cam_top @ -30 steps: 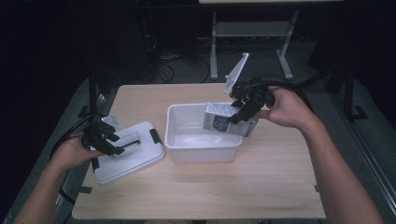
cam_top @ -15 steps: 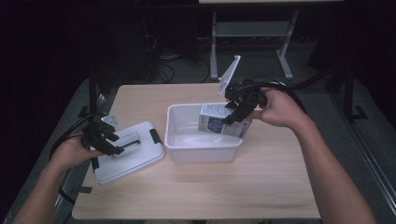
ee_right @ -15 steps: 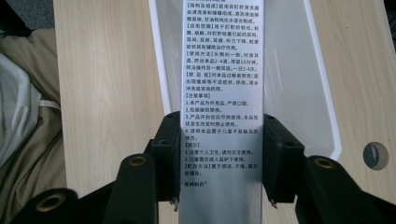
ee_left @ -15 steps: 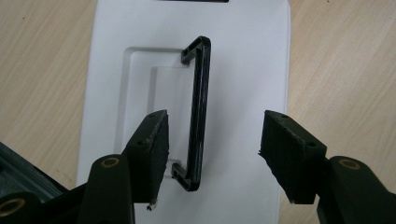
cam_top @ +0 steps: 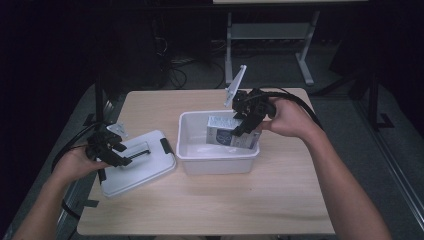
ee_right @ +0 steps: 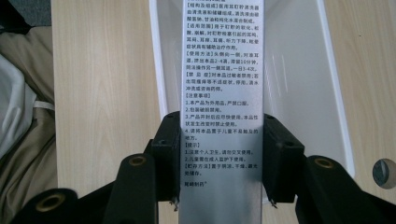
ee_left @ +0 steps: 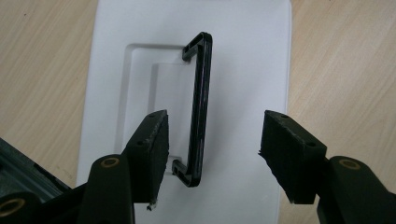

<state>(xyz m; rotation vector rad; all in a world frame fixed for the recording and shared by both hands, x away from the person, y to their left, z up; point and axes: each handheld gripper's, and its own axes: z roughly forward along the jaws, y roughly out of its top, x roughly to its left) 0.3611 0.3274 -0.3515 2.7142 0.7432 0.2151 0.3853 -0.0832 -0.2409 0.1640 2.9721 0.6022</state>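
Pale wooden tabletop carries a white rectangular plastic tub and, left of it, a flat white plastic lid with a black handle. Right hand-held gripper clamps a printed silver-white carton inside the tub. Left hand-held gripper hangs wide apart above the handle.

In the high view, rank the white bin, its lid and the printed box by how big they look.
1. White bin, largest.
2. Lid, flat on the table left of the bin, close behind it; its tilt to the camera makes this gap unsure.
3. Printed box, clearly smallest, held inside the bin and partly hidden by its wall.
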